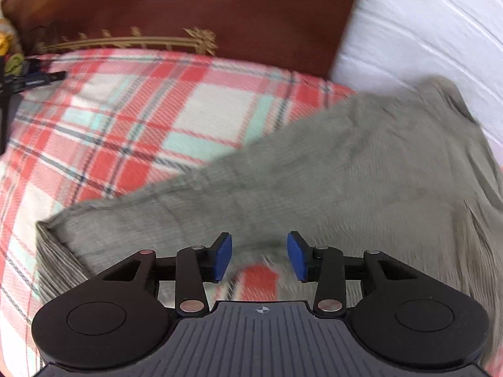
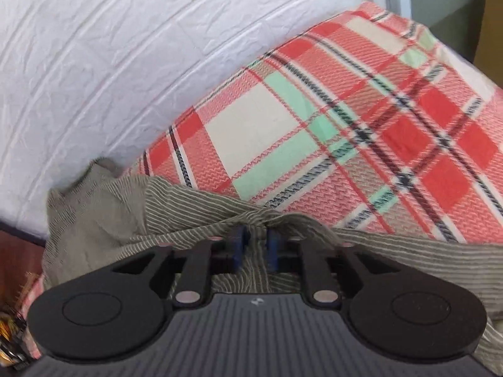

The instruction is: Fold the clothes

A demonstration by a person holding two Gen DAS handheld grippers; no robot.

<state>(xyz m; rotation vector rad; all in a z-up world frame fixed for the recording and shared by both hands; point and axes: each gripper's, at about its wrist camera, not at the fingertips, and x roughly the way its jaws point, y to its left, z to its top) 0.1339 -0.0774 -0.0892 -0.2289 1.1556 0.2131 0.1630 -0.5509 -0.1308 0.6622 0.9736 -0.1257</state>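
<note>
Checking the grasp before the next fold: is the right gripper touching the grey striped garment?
Touching. The right wrist view shows the right gripper with its blue fingers pinching a bunched fold of the grey striped garment.

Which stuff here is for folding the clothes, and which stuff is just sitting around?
For the job:
- grey striped garment, spread on the bed
- right gripper, pinching a bunched bit of the garment
- left gripper, open, at the garment's edge

Just lying about:
- plaid blanket under the garment
- brown headboard
- white wall
</note>
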